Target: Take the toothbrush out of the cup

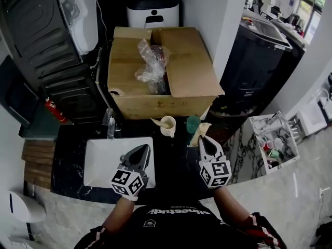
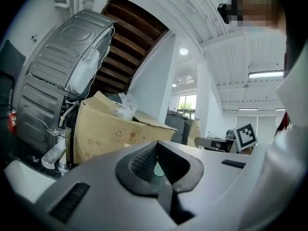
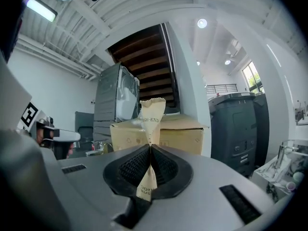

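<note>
Right tool [image 3: 150, 150] pinches flat paper-wrapped toothbrush [image 3: 152, 110].

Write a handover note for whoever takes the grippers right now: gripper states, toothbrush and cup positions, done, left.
Left gripper: shut, empty, by the right edge of the white basin.
Right gripper: shut on the paper-wrapped toothbrush, which stands upright between the pads.
Cream cup: on the dark counter in front of the cardboard box, with a green object beside it.
Done: the toothbrush is out and held to the right of the cream cup.
Left: set it down; the drop spot is not shown.
</note>
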`<state>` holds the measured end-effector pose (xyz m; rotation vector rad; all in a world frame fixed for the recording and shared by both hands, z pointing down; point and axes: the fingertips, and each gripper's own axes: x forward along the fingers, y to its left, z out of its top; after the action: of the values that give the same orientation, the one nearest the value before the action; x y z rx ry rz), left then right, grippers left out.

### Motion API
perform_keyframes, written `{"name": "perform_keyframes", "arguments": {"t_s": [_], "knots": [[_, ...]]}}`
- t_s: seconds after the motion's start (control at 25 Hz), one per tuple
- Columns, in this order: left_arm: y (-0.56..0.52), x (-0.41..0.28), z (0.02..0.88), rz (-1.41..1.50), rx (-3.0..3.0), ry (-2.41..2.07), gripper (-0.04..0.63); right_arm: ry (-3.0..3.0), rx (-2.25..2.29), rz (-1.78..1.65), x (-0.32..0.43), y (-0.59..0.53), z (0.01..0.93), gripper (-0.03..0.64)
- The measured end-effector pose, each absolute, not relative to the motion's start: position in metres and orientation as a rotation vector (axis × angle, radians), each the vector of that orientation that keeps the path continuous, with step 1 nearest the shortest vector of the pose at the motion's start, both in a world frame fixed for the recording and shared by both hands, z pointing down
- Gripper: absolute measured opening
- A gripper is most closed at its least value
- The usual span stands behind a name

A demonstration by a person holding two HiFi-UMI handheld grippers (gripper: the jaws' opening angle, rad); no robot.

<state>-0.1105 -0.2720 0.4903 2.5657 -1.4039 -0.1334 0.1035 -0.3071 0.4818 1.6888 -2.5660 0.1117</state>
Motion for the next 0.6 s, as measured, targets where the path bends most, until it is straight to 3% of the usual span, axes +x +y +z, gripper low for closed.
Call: {"name": "perform_keyframes", "arguments": {"t_s": [0.6], "knots": [[-0.263, -0.098, 0.496, -0.099, 2.583, -1.372, 0.017, -2.524, 1.766, 0.203, 0.12, -0.245, 0.5, 0.041]]}}
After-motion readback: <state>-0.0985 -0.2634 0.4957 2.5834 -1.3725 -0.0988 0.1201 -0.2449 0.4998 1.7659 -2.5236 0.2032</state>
